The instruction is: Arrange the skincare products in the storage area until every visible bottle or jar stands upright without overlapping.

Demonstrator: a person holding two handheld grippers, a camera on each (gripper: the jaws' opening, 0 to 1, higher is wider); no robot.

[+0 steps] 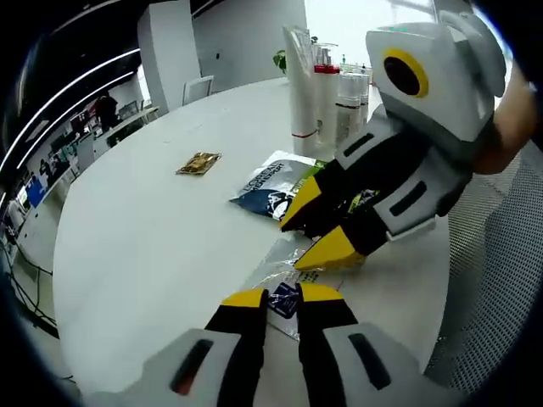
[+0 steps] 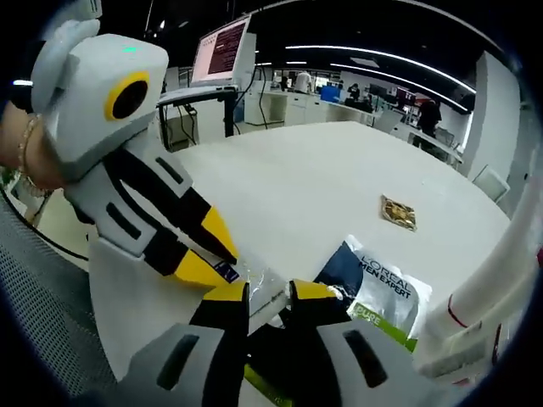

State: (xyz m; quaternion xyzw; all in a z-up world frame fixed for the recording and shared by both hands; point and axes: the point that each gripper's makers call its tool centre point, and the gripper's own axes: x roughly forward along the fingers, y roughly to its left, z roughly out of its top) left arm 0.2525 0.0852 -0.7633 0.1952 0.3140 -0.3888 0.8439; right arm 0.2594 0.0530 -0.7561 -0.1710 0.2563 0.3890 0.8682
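On the round white worktop (image 1: 144, 237), the left hand-held gripper (image 1: 281, 298) pinches a clear plastic sachet (image 1: 280, 280) between narrow jaws. The right hand-held gripper (image 2: 269, 292) grips the same sachet's other edge. The left gripper view alone shows upright white skincare bottles (image 1: 316, 93); a small gold packet (image 1: 198, 163) lies apart.

On the smooth, matt white table (image 1: 144, 237), the clear sachet (image 1: 284, 284) looks crinkled and glossy; beside it the blue pouch (image 1: 271, 188) shines, and the gold packet (image 1: 198, 163) gleams like foil.
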